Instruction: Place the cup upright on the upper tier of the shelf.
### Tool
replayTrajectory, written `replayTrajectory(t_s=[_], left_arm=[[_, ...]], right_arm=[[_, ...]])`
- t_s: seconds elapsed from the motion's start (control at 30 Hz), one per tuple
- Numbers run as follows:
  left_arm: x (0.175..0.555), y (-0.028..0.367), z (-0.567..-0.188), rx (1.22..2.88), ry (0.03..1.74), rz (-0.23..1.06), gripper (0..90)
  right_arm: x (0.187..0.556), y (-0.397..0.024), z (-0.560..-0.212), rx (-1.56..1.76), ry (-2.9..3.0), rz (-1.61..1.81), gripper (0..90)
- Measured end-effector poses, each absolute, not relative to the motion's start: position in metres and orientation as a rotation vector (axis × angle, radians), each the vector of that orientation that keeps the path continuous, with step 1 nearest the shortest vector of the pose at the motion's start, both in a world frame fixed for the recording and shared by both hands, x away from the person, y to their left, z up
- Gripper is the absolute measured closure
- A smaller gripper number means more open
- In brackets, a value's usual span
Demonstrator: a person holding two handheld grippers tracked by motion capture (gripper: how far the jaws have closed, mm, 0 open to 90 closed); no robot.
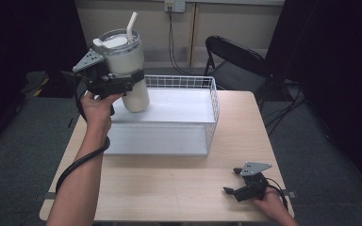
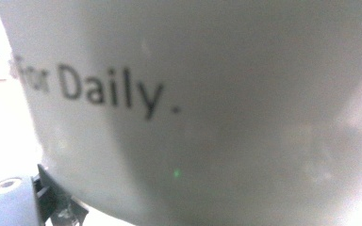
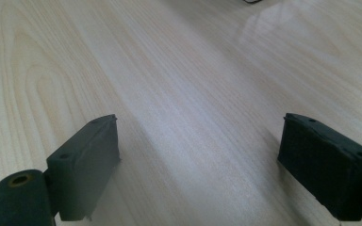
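A white tumbler [image 1: 135,94] with a clear lid and a white straw [image 1: 132,21] hangs in the air, tilted slightly, over the left rear corner of a white wire rack [image 1: 184,106]. My left gripper [image 1: 119,80] is shut on its body from the left side. In the left gripper view the tumbler wall [image 2: 207,117] is very close, with the printed words "for Daily." on it. My right gripper [image 1: 232,181] lies on the wooden table [image 1: 169,188] near the front right corner. Its jaws stand wide apart [image 3: 198,160] with bare wood between them.
The wire rack has a flat white top, a lower shelf and mesh walls at the back and right. A black folding chair [image 1: 235,59] stands behind the table's far right corner. Dark curtains hang at both sides.
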State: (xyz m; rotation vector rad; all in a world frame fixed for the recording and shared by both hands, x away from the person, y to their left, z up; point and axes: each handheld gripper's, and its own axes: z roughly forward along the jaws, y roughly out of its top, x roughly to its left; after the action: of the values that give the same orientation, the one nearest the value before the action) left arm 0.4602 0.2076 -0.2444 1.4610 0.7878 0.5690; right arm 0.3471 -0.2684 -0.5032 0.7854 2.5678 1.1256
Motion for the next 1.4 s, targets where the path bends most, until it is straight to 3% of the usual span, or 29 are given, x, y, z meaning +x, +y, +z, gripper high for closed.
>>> replayTrajectory(t_s=[1.0, 1.4], left_arm=[[0.473, 0.201, -0.266, 1.467, 0.882, 0.637, 8.3], [0.47, 0.196, -0.269, 1.473, 0.846, 0.668, 8.3]], right_arm=[[0.347, -0.268, -0.503, 0.784, 2.567, 1.126, 12.2], [0.347, -0.268, -0.503, 0.783, 2.568, 1.123, 12.3]])
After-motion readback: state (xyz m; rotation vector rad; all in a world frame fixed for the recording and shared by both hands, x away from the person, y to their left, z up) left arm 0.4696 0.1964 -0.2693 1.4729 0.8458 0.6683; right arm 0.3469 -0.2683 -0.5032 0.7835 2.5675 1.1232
